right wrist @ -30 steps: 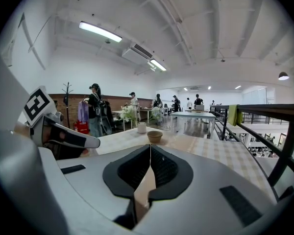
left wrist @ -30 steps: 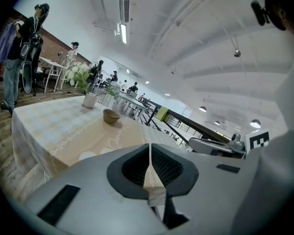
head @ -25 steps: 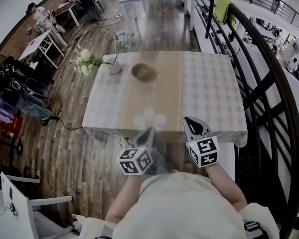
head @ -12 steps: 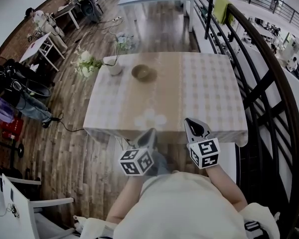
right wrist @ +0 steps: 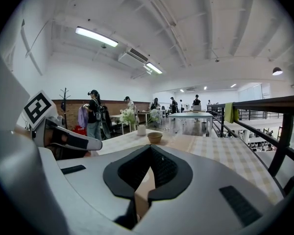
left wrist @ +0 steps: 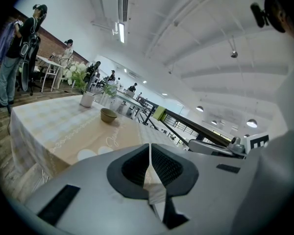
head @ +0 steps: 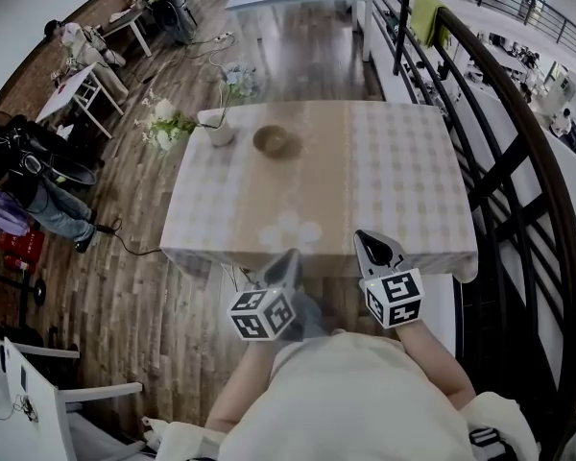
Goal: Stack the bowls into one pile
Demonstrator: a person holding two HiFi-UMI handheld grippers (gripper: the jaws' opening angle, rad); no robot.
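Checked-cloth table (head: 403, 181) ahead of you, wood floor (head: 134, 257) round it, railing (head: 518, 113) along the right. Only one brown bowl (head: 276, 140) shows. It sits on the far half, left of centre, just right of the white vase (head: 220, 131) with flowers (head: 163, 123). I see nothing else bowl-like on the table.

Left gripper (head: 286, 257) and right gripper (head: 372, 241) both hang at the near edge, well apart from the bowl. Each gripper view shows its jaws pressed together with nothing between them.

My read: either the pile is already made or no pick has begun. If you go in:
- Spread the jaws on the way out, not over the bowl.
- Approach the rim from the right or the near side. The vase is close on the left and looks easy to tip.
- Pinch the wall with one jaw inside and one outside.
- Lift straight up and keep it level.
- The right gripper looks to have the clearer line.

Hard to make out:
- I can't tell whether that bowl is single or several nested. It's too small in every view to count rims.
- Its inside isn't readable.
- In the head view the grippers and your torso (head: 346, 401) cover the near edge of the table, so anything lying there would be hidden.
- The flowers partly screen the far left corner.
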